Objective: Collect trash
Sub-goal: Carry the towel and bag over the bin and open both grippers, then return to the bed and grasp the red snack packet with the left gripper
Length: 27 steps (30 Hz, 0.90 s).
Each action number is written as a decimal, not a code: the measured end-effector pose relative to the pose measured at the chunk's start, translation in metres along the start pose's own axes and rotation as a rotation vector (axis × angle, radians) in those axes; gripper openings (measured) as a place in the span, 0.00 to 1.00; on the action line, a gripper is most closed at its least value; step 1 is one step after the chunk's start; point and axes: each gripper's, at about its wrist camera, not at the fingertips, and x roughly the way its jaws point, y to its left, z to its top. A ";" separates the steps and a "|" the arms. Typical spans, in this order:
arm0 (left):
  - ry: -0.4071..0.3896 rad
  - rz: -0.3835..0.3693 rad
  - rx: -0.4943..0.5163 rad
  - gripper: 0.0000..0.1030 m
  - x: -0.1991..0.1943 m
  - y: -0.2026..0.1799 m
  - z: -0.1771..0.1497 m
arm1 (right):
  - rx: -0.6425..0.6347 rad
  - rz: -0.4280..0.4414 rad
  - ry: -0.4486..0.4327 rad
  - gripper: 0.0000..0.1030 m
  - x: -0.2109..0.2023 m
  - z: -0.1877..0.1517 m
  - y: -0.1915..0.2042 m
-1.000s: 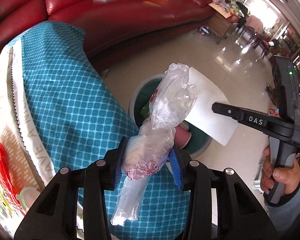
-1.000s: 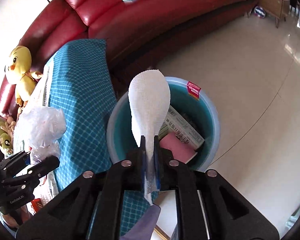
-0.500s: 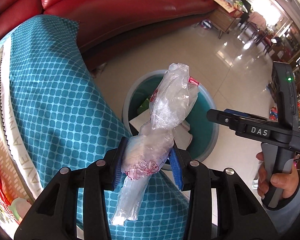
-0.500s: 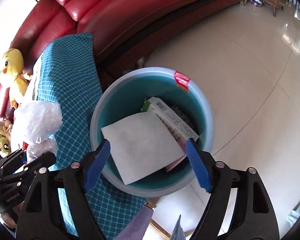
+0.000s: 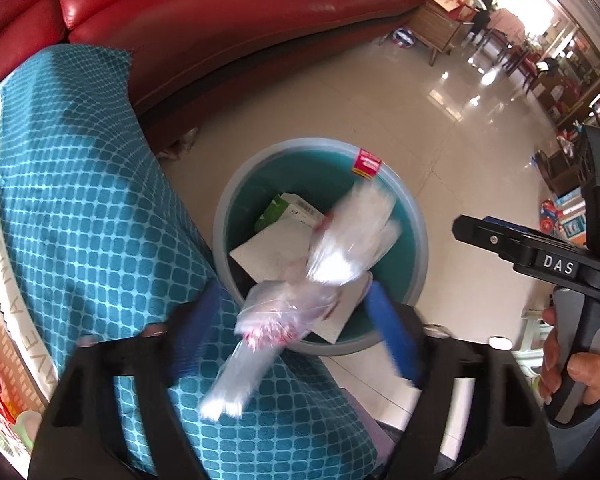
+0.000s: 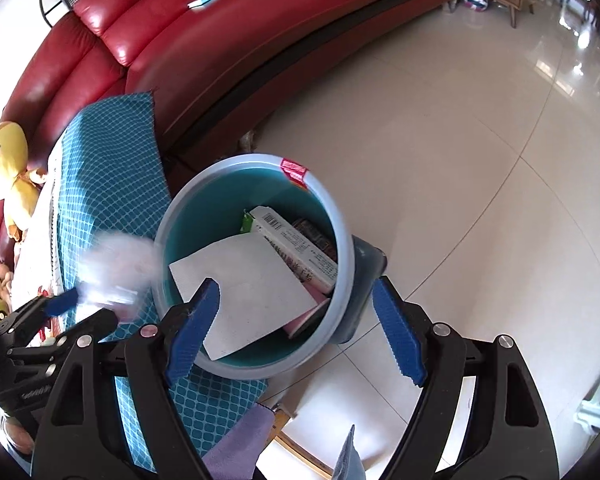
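Note:
A teal bin (image 5: 416, 240) with a grey rim stands on the floor beside the table. A white paper sheet (image 6: 244, 292) lies inside it on top of a printed box (image 6: 300, 248). My left gripper (image 5: 292, 332) is opening, and its blue pads stand clear of a clear plastic bag (image 5: 340, 248). The bag is blurred and loose between them, over the bin's near rim. My right gripper (image 6: 296, 328) is open and empty above the bin (image 6: 344, 232). In the right wrist view the left gripper (image 6: 80, 312) and the blurred bag (image 6: 116, 272) sit at the left.
A teal checked tablecloth (image 5: 80, 200) hangs over the table's edge next to the bin. A red sofa (image 5: 240, 20) runs behind it, with shiny tiled floor (image 6: 460, 160) to the right. A yellow plush duck (image 6: 8, 168) sits far left. A hand holds the right gripper (image 5: 472, 228).
The right gripper opened and dropped the white sheet into the bin. The left jaws have just sprung apart and the plastic bag is slipping loose. Both grippers moved closer over the bin.

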 end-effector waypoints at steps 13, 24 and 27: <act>-0.021 0.019 -0.045 0.92 -0.019 0.012 -0.016 | -0.024 -0.018 0.013 0.81 -0.002 -0.003 0.017; -0.049 0.025 -0.073 0.92 -0.049 0.033 -0.047 | -0.074 -0.022 0.033 0.82 -0.010 -0.020 0.051; -0.061 0.035 -0.080 0.92 -0.061 0.040 -0.058 | -0.095 -0.014 0.038 0.82 -0.012 -0.028 0.065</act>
